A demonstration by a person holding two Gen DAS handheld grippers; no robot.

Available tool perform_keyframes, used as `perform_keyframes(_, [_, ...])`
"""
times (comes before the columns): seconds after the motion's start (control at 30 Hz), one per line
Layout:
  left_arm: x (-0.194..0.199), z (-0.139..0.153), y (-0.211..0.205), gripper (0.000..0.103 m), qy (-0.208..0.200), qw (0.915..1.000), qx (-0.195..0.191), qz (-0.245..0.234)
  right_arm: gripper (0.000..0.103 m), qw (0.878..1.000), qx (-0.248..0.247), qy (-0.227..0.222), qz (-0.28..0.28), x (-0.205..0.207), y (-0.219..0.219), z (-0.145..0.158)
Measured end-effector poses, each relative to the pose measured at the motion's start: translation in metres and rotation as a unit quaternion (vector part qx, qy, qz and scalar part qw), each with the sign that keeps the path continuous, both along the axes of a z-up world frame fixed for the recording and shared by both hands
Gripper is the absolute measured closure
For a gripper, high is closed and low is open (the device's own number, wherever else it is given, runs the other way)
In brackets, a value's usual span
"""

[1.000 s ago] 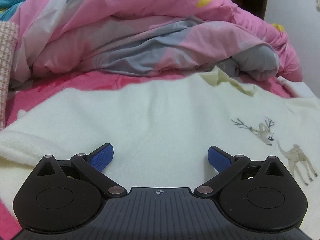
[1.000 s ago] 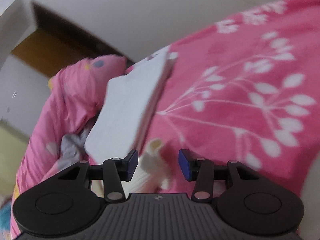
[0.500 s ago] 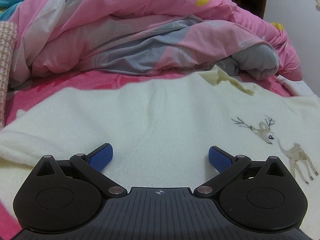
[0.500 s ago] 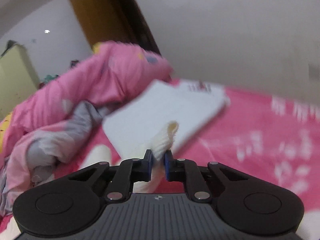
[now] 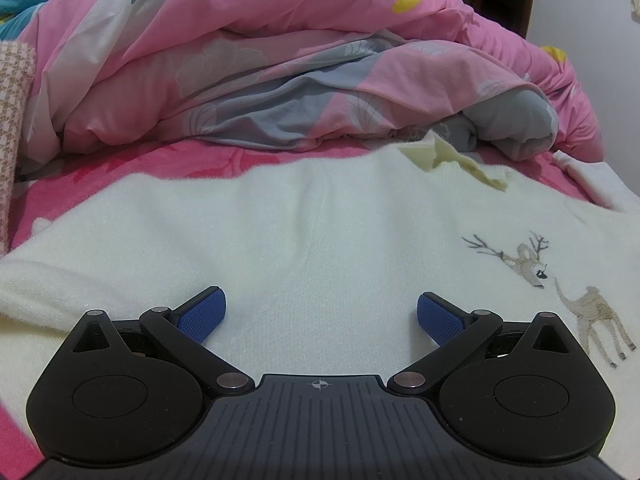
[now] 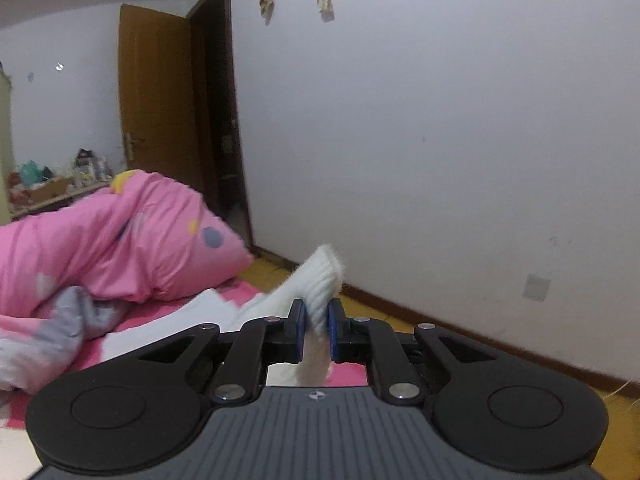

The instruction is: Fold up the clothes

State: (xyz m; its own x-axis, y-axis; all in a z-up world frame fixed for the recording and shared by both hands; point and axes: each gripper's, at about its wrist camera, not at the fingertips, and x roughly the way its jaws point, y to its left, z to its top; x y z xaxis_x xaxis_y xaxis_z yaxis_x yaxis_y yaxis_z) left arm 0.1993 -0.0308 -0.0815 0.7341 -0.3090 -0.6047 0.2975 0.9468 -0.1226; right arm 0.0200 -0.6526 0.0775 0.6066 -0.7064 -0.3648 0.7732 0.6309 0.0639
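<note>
Left wrist view: a cream knitted sweater (image 5: 304,240) lies spread flat on a bed with a pink flowered sheet (image 5: 132,164), so that it can be folded. Small stitched deer and a camel (image 5: 592,312) decorate the part of the sweater at the right of this view. The left gripper (image 5: 320,316) hangs low over the middle of the sweater with its blue pads (image 5: 204,312) spread wide and nothing between them; it looks ready to pin or take the cloth, though whether it touches the knit cannot be told. A rumpled pink and grey quilt (image 5: 280,64) is heaped just behind the sweater, leaving the near part of the bed free for folding. Right wrist view: the right gripper (image 6: 316,332) is pinching a ribbed cream end of the sweater, probably a cuff or hem, between its pads, raised above the bed and aimed toward a plain white wall (image 6: 440,120) and a brown door (image 6: 156,96). Holding that edge up probably serves to carry it over the body of the sweater for a fold.
</note>
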Motion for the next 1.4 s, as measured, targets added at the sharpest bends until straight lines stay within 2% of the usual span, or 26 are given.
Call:
perform_keyframes(0.17, [0.000, 0.000, -0.001, 0.000, -0.001, 1.0000, 0.003, -0.001, 0.092, 0.999, -0.007, 0.037, -0.014, 0.018, -0.020, -0.012])
perform_keyframes(0.3, [0.000, -0.001, -0.001, 0.000, -0.001, 1.0000, 0.006, -0.001, 0.092, 0.997, -0.006, 0.066, -0.028, 0.031, -0.033, -0.036])
perform_keyframes(0.4, [0.001, -0.001, -0.002, 0.000, -0.001, 1.0000, 0.007, -0.001, 0.091, 0.993, 0.021, 0.101, -0.059, 0.040, -0.050, -0.059])
perform_keyframes(0.43, [0.001, -0.001, -0.002, 0.000, -0.001, 1.0000, 0.007, -0.001, 0.087, 0.990, 0.032, 0.114, -0.079, 0.042, -0.057, -0.068])
perform_keyframes(0.47, [0.001, -0.001, -0.002, 0.000, -0.001, 1.0000, 0.007, -0.001, 0.077, 0.986, 0.042, 0.122, -0.105, 0.039, -0.064, -0.075])
perform_keyframes(0.53, [0.000, -0.001, -0.001, 0.000, -0.001, 1.0000, 0.007, -0.001, 0.071, 0.980, 0.069, 0.119, -0.144, 0.026, -0.076, -0.085])
perform_keyframes(0.57, [0.000, -0.001, -0.001, 0.000, -0.001, 1.0000, 0.007, -0.001, 0.071, 0.979, 0.085, 0.105, -0.153, 0.017, -0.079, -0.088])
perform_keyframes(0.63, [0.001, -0.001, -0.001, 0.000, -0.001, 1.0000, 0.007, -0.001, 0.071, 0.980, 0.114, 0.074, -0.147, -0.001, -0.078, -0.092])
perform_keyframes(0.7, [0.001, -0.001, -0.001, 0.000, -0.001, 1.0000, 0.008, -0.002, 0.070, 0.983, 0.139, 0.042, -0.109, -0.013, -0.068, -0.093])
perform_keyframes(0.77, [0.001, -0.001, -0.002, 0.000, -0.001, 1.0000, 0.009, -0.001, 0.070, 0.988, 0.143, 0.024, -0.053, -0.013, -0.048, -0.092])
perform_keyframes(0.83, [0.000, -0.001, -0.002, 0.000, -0.002, 1.0000, 0.009, -0.001, 0.070, 0.992, 0.115, 0.036, 0.030, 0.003, -0.016, -0.091])
perform_keyframes(0.87, [0.000, -0.001, -0.002, 0.000, -0.002, 1.0000, 0.010, -0.001, 0.070, 0.991, 0.096, 0.053, 0.083, 0.016, 0.004, -0.093])
perform_keyframes(0.93, [0.000, -0.001, -0.002, 0.000, -0.002, 0.9999, 0.010, -0.001, 0.071, 0.978, 0.072, 0.086, 0.176, 0.038, 0.042, -0.099])
perform_keyframes(1.0, [0.000, -0.001, -0.002, 0.000, -0.002, 1.0000, 0.009, -0.001, 0.072, 0.958, 0.045, 0.122, 0.255, 0.056, 0.082, -0.115])
perform_keyframes(1.07, [0.000, -0.001, -0.002, 0.000, -0.002, 1.0000, 0.009, -0.001, 0.073, 0.937, 0.022, 0.155, 0.311, 0.065, 0.110, -0.134])
perform_keyframes(1.13, [0.000, -0.001, -0.003, 0.000, -0.002, 1.0000, 0.010, -0.001, 0.077, 0.927, 0.026, 0.180, 0.328, 0.065, 0.117, -0.152])
perform_keyframes(1.17, [0.000, -0.001, -0.003, 0.000, -0.002, 0.9999, 0.010, -0.001, 0.077, 0.929, 0.031, 0.189, 0.317, 0.063, 0.110, -0.158])
perform_keyframes(1.23, [0.000, -0.001, -0.003, 0.000, -0.003, 0.9999, 0.010, -0.001, 0.078, 0.945, 0.048, 0.179, 0.271, 0.052, 0.079, -0.163])
perform_keyframes(1.3, [0.000, -0.001, -0.003, 0.000, -0.003, 0.9999, 0.010, -0.001, 0.094, 0.964, 0.081, 0.145, 0.205, 0.031, 0.033, -0.161])
perform_keyframes(1.33, [0.000, -0.001, -0.003, 0.000, -0.003, 0.9999, 0.011, -0.001, 0.103, 0.970, 0.107, 0.125, 0.177, 0.019, 0.010, -0.160])
perform_keyframes(1.4, [0.000, -0.001, -0.003, 0.000, -0.003, 0.9999, 0.012, -0.001, 0.103, 0.976, 0.157, 0.078, 0.129, 0.000, -0.027, -0.157])
